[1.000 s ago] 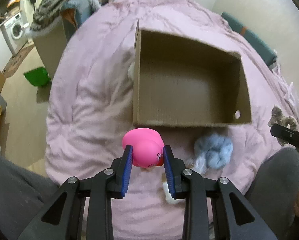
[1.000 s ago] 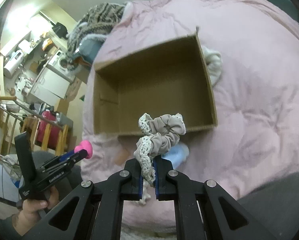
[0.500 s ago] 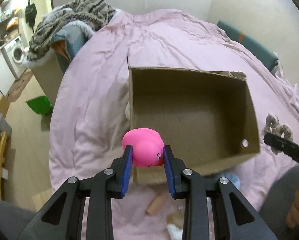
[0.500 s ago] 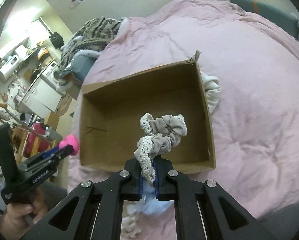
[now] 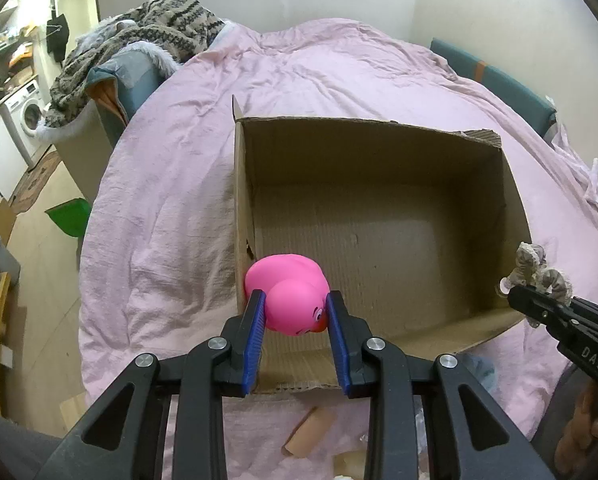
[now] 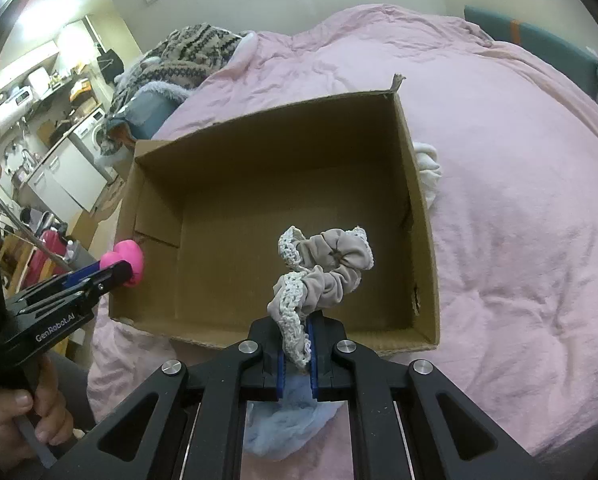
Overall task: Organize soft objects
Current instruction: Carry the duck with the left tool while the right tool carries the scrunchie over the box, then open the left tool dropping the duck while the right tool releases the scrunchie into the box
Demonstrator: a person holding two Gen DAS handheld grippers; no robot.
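The left gripper (image 5: pixel 295 312) clamps a pink rubber duck (image 5: pixel 289 298) above the near left corner of an open cardboard box (image 5: pixel 379 216). The right gripper (image 6: pixel 297 340) pinches a beige lace-edged scrunchie (image 6: pixel 323 276) over the box's near wall, on a pink duvet (image 6: pixel 499 200)

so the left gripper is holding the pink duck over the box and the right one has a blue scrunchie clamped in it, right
Not quite: the scrunchie clamped in the right gripper is beige with white lace trim, not blue, as the right wrist view shows. The blue fabric lies on the bedding below that gripper. The rest holds: the left gripper grips the pink duck over the cardboard box.
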